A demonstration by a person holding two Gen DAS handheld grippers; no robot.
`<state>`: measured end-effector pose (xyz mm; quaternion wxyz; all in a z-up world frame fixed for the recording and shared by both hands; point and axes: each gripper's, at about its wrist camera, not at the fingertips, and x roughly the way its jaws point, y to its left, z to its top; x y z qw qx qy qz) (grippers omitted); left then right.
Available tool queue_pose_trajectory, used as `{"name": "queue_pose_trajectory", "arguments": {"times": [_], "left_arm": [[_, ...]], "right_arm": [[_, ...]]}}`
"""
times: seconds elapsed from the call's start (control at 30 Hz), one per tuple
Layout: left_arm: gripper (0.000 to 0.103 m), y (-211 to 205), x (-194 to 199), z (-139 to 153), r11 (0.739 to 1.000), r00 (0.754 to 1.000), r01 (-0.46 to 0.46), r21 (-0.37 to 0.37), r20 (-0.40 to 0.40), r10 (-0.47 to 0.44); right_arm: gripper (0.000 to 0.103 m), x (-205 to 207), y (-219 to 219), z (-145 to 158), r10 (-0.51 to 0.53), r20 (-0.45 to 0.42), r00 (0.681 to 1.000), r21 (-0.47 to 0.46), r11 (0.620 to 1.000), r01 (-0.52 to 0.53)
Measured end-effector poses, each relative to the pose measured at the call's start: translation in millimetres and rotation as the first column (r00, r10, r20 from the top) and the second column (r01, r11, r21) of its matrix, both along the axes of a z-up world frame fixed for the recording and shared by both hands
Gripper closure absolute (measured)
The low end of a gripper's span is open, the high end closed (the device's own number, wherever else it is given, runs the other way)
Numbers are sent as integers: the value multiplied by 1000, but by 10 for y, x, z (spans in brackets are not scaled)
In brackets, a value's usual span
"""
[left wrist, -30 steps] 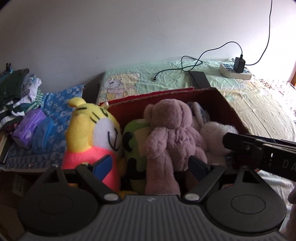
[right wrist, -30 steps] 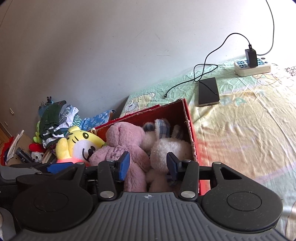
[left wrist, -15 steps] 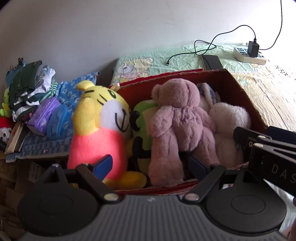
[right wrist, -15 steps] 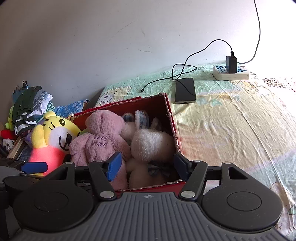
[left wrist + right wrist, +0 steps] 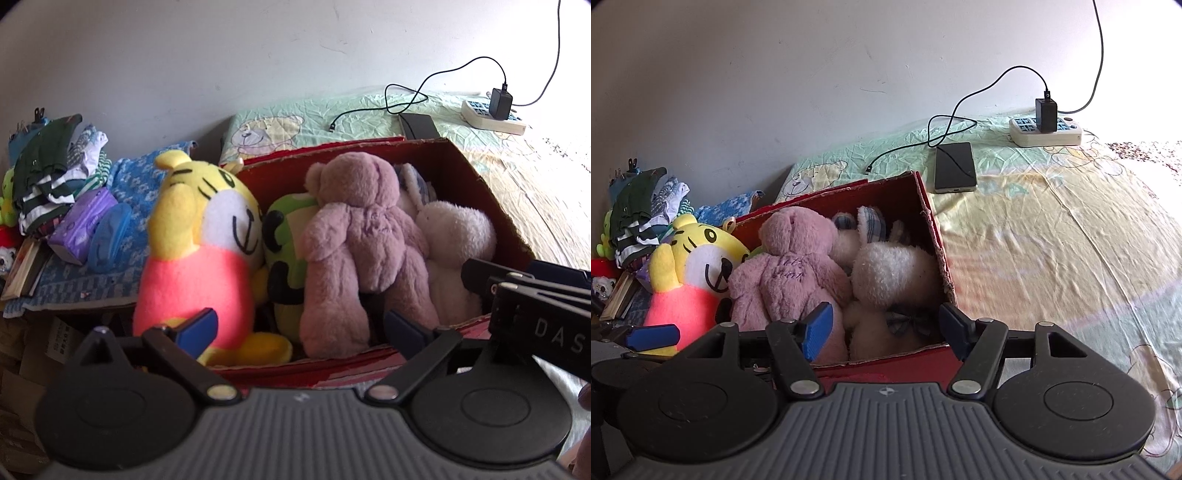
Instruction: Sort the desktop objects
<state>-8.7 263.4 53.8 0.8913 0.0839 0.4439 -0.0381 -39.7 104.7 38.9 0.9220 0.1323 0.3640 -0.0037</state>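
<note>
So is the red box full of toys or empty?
Full. The red box is packed with plush toys: a pink bear, white bunny, and others.

1. The left gripper [image 5: 299, 328] has a grey ribbed body between two round black discs
2. Its black linkage arms are pinned with silver screws and end in blue pads [image 5: 195, 328]
3. The right gripper [image 5: 884, 326] has the same build: a grey ribbed body, round black discs, silver screws at the arm pivots
4. A small compass-like mark sits at the far edge of its ribbed body
5. In the left wrist view the right gripper's black side bears pale letters "DAS"
</note>
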Motion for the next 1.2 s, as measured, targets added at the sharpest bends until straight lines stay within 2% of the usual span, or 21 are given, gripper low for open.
{"name": "queue_pose_trajectory", "arguments": {"times": [0.2, 0.33, 0.53, 0.63, 0.83, 1.03, 1.2], "left_arm": [[3, 8, -65, 45, 1000, 999, -7, -10, 41, 7], [3, 21, -92, 96, 1000, 998, -20, -19, 60, 21], [3, -60, -143, 195, 999, 995, -44, -20, 89, 46], [2, -166, -154, 240, 998, 993, -56, -24, 99, 58], [1, -561, -132, 243, 996, 997, -41, -74, 55, 45], [1, -1306, -315, 261, 999, 996, 43, -32, 84, -40], [1, -1801, -364, 152, 996, 996, 84, -29, 34, -83]], "right_arm": [[36, -27, 0, 36, 8, 33, 999, 47, 999, -10], [35, -50, 2, 112, 3, 84, 996, 22, 1000, -5], [34, -55, -181, 151, -19, 96, 995, 36, 999, 16], [31, -74, -338, 159, -63, 93, 994, 15, 998, 62], [29, -139, -847, 61, -152, 16, 988, -10, 988, 153], [23, -297, -1440, -21, -238, -36, 971, -52, 970, 236], [22, -393, -1850, -164, -263, -123, 957, -70, 964, 256]]}}
